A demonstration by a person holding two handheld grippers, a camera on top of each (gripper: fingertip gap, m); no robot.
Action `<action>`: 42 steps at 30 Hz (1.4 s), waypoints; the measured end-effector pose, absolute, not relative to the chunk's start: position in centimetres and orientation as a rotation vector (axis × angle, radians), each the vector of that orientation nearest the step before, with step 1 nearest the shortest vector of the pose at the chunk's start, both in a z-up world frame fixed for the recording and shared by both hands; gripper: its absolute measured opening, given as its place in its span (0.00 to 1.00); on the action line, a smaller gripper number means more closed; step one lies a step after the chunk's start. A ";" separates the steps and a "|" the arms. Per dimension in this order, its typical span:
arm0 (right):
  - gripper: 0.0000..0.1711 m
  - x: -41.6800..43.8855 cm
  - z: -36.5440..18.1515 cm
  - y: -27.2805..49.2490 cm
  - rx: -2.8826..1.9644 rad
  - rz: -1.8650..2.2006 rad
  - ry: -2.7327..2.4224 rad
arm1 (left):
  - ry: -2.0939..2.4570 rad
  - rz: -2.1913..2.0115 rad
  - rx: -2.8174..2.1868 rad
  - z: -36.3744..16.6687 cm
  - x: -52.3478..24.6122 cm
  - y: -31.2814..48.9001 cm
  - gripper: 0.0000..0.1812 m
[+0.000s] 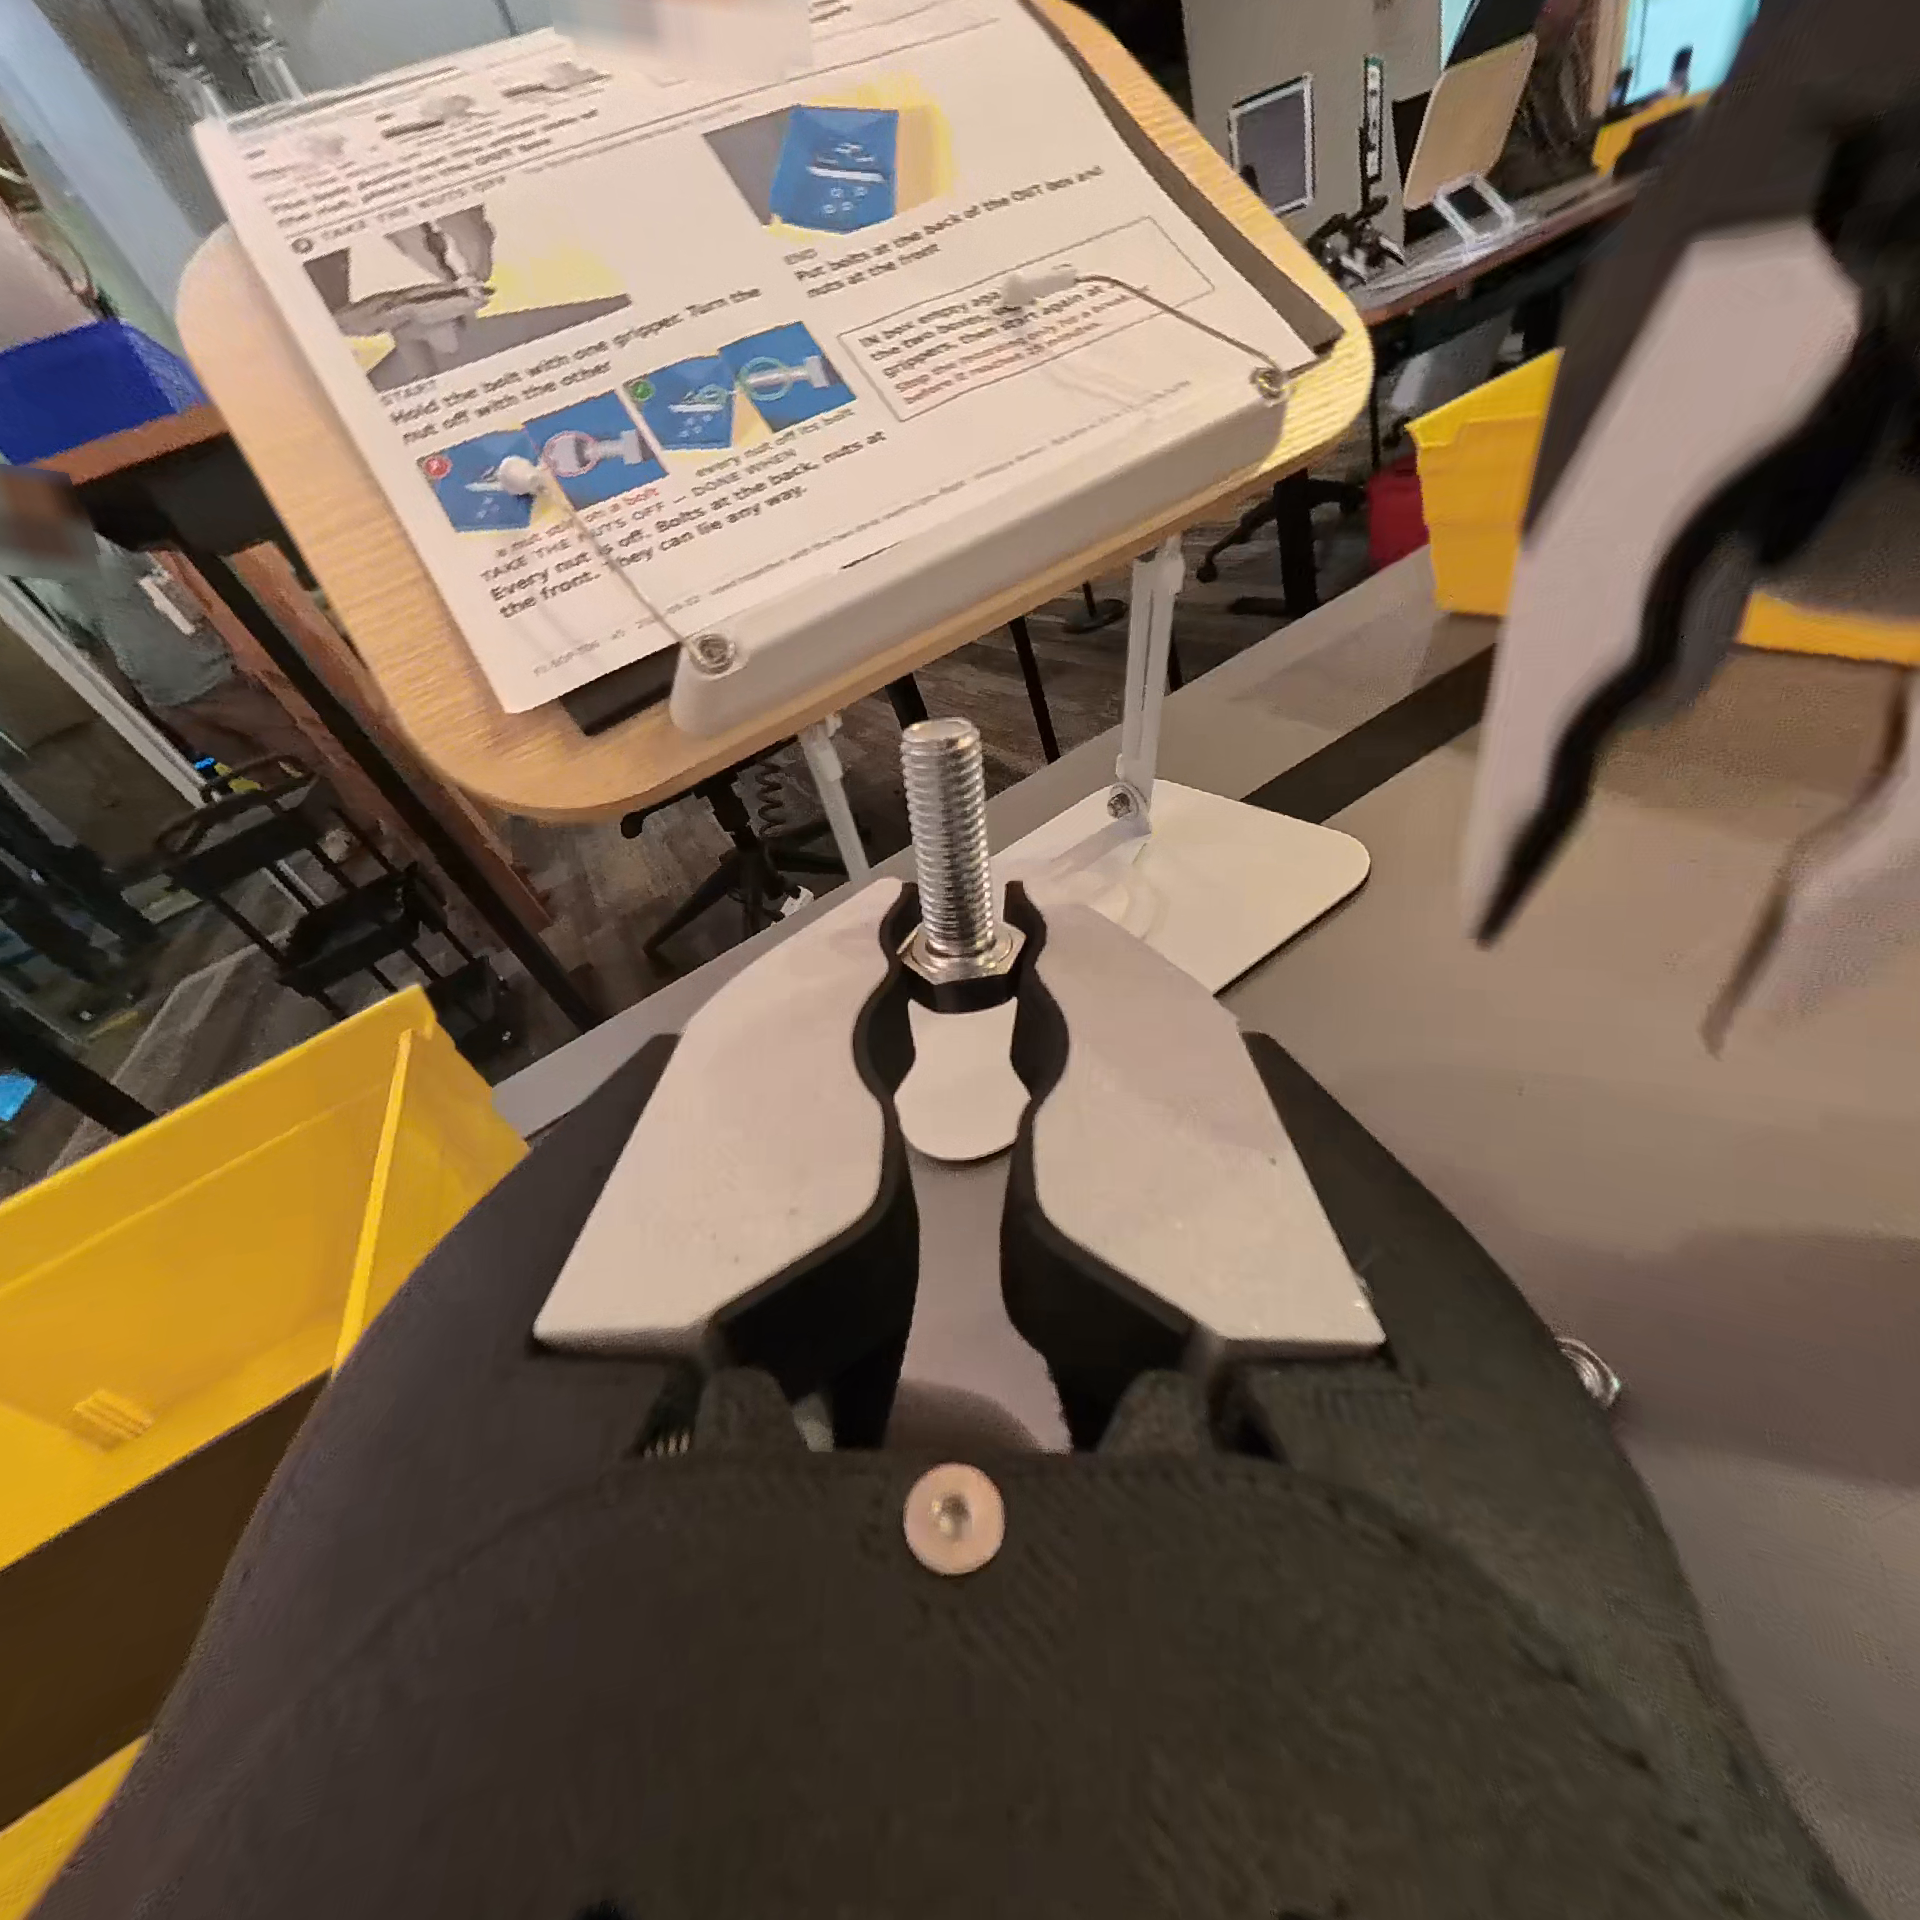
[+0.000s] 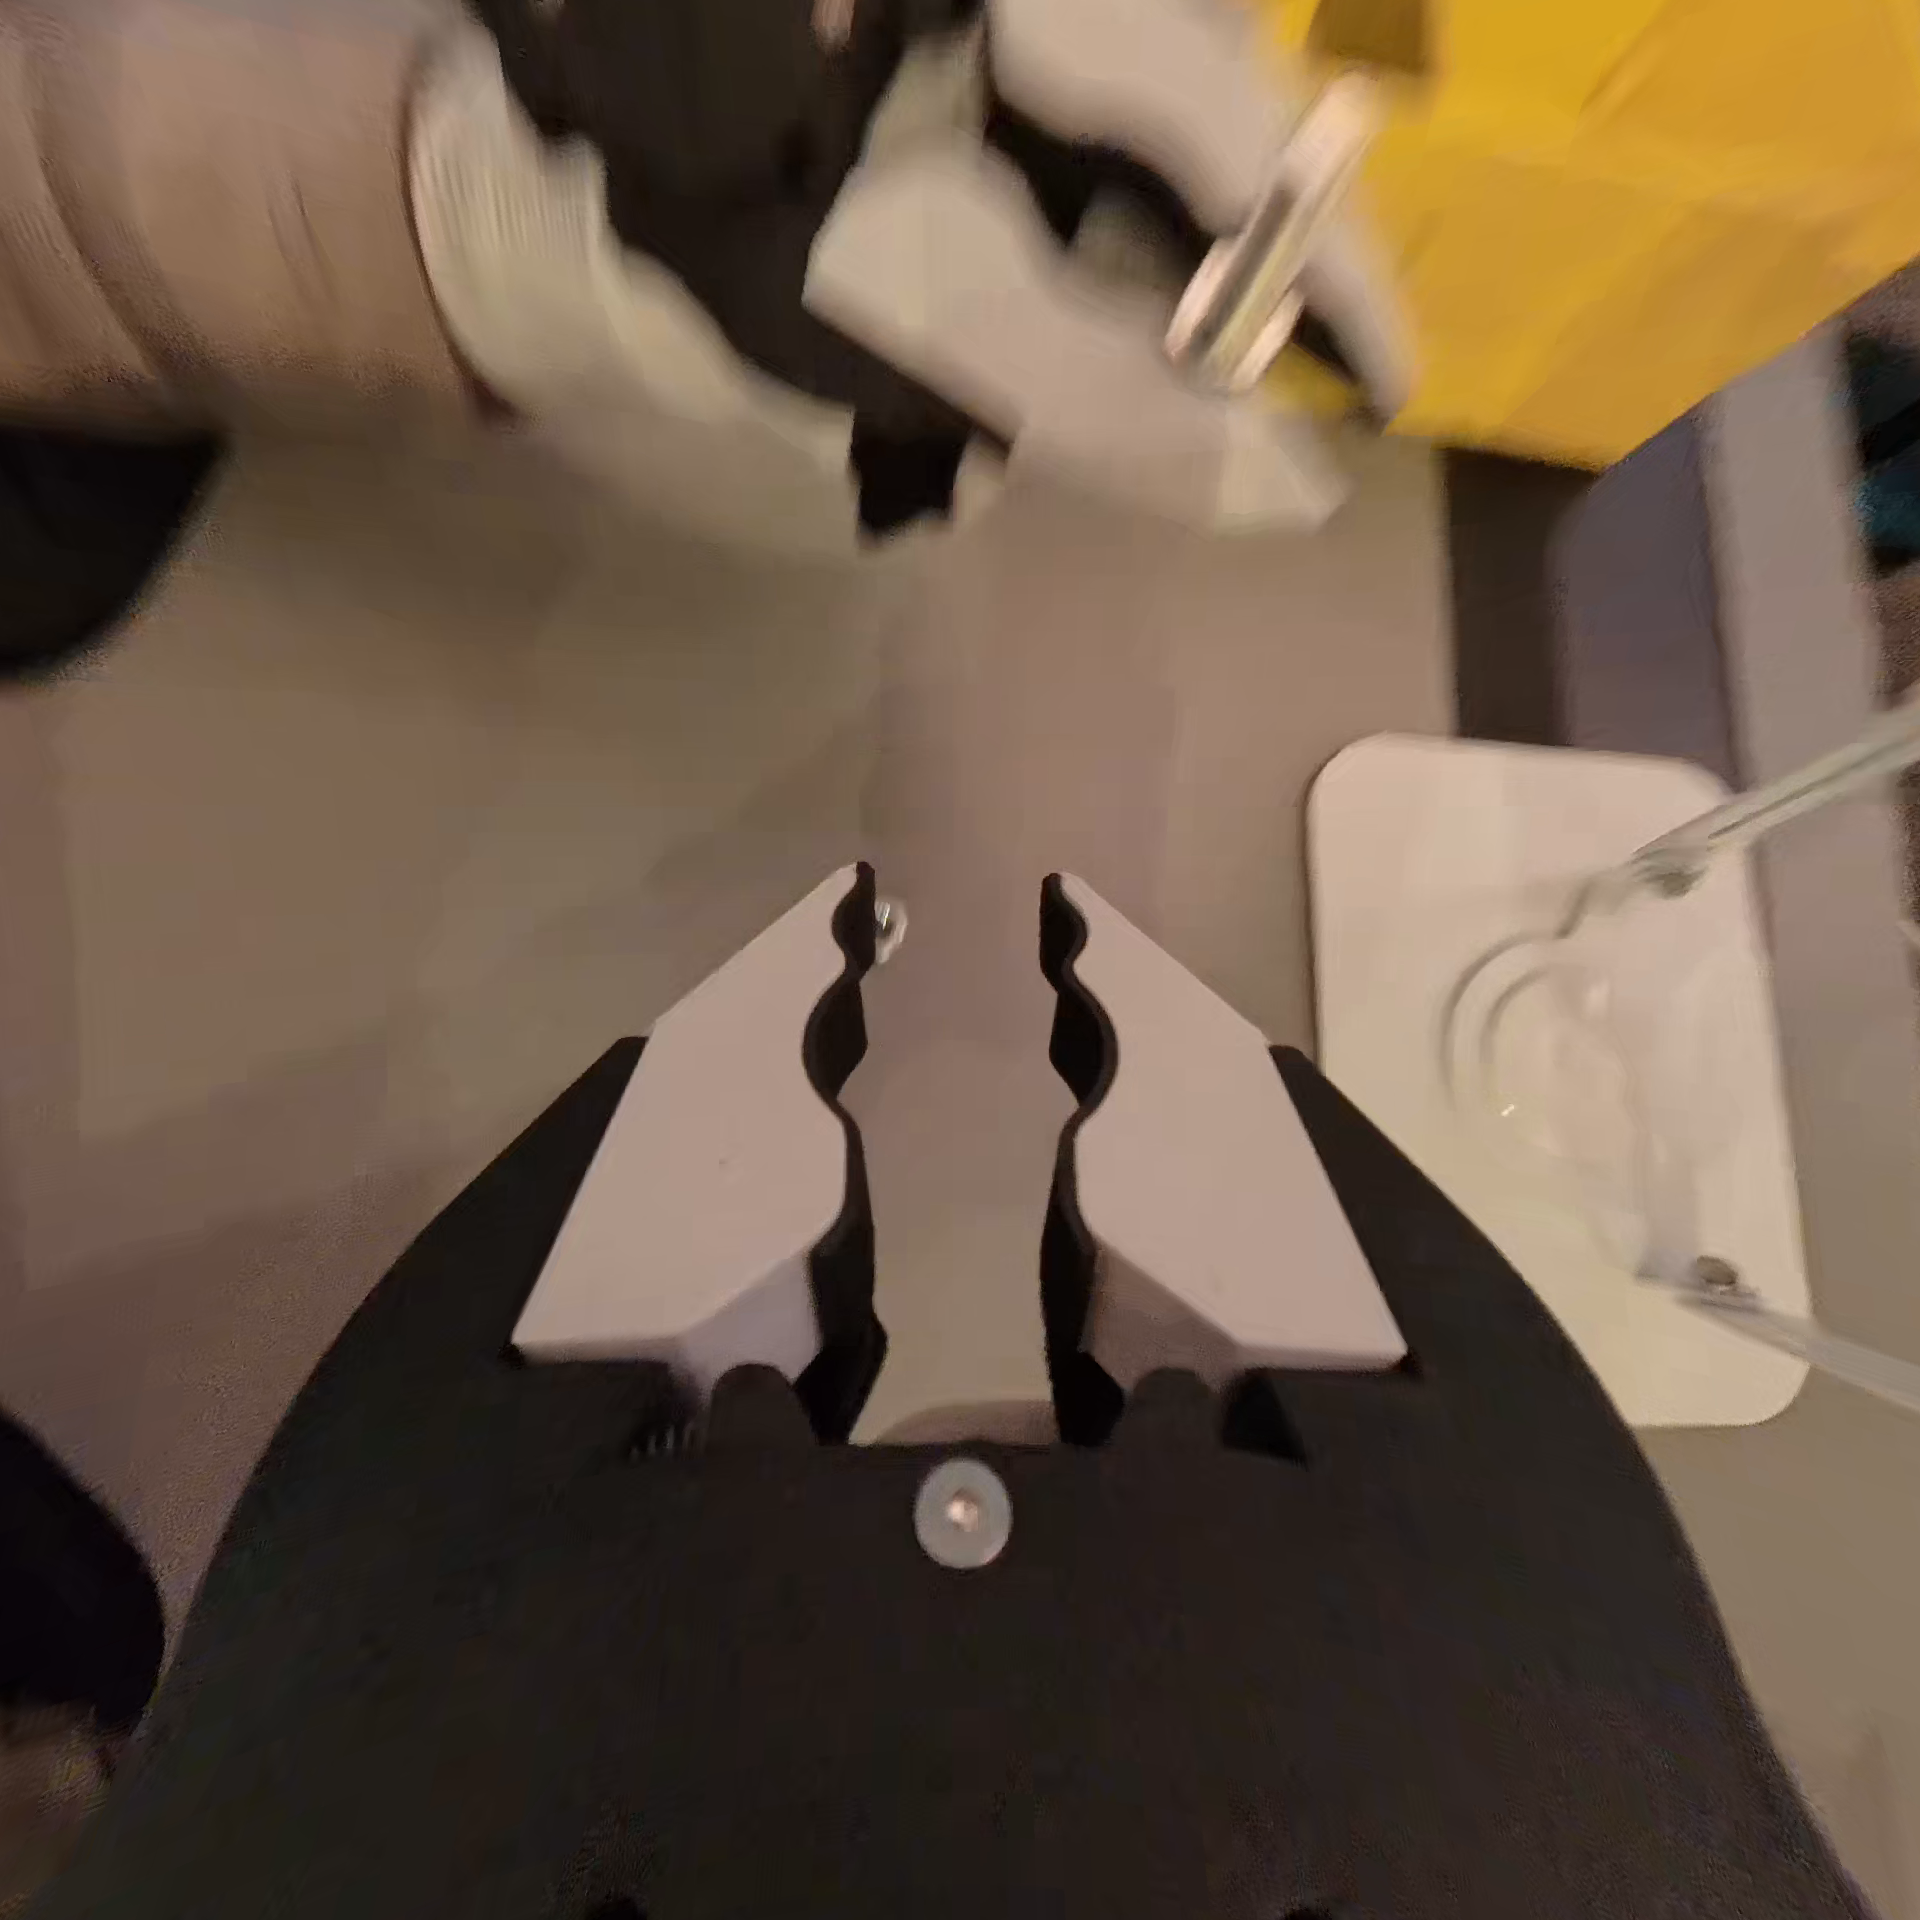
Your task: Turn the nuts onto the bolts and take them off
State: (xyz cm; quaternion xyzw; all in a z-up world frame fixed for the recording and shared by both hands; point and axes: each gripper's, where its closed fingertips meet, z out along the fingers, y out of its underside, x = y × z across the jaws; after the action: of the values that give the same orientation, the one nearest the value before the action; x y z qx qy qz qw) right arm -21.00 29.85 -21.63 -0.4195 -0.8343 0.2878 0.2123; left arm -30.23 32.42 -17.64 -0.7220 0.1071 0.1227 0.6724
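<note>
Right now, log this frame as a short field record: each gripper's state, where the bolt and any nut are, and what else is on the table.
left gripper: shut on the bolt, gripped at its head, shank pointing away
nut on shank: none visible
right gripper: open, above the table
small nut: by the right gripper's left fingertip; held or loose, cannot tell
yellow bin: left of the left gripper
stand: white base on table, holds instruction sheet

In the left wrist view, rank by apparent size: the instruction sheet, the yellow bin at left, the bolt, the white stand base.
1. Instruction sheet
2. Yellow bin, cut off by the frame, so its rank against the sheet is unsure
3. White stand base, partly hidden
4. Bolt, clamped in the left tool
</note>
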 end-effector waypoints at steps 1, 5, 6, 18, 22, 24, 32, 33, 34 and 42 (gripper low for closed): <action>0.20 -20.4 -23.6 29.7 -1.172 0.721 -2.411 | 0.227 0.263 -1.627 -17.6 -30.4 32.4 0.08; 0.22 -20.4 -28.4 28.7 -1.130 0.594 -2.597 | 0.210 0.225 -1.633 -17.8 -30.7 32.3 0.08; 0.22 -20.6 -29.2 28.8 -1.126 0.569 -2.616 | 0.212 0.221 -1.634 -17.8 -30.7 32.3 0.08; 0.09 -21.3 -32.0 28.0 -1.131 0.615 -2.666 | 0.232 0.200 -1.642 -17.9 -30.4 32.3 0.08; 0.09 -21.4 -31.4 28.0 -1.130 0.672 -2.645 | 0.241 0.195 -1.646 -18.0 -30.3 32.3 0.08; 0.09 -21.7 -29.7 28.2 -1.112 0.726 -2.585 | 0.251 0.198 -1.649 -18.2 -30.2 32.4 0.08; 0.09 -22.1 -18.1 29.2 -0.931 0.880 -2.194 | 0.417 0.361 -1.678 -20.0 -28.7 33.0 0.08; 0.09 -22.1 -17.2 29.1 -0.910 0.882 -2.165 | 0.442 0.384 -1.676 -20.2 -28.4 33.1 0.08; 0.09 -22.2 -16.5 29.1 -0.887 0.870 -2.141 | 0.461 0.400 -1.671 -20.3 -28.0 33.2 0.08; 0.09 -23.2 -16.2 30.0 -0.888 0.793 -2.084 | 0.570 0.488 -1.638 -20.4 -26.2 33.4 0.08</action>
State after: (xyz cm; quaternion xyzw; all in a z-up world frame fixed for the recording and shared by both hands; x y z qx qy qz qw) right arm -23.17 29.96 -16.18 -0.3449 -0.8094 0.3079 0.3621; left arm -26.17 33.44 -20.44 -0.7126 0.2481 0.2123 0.6210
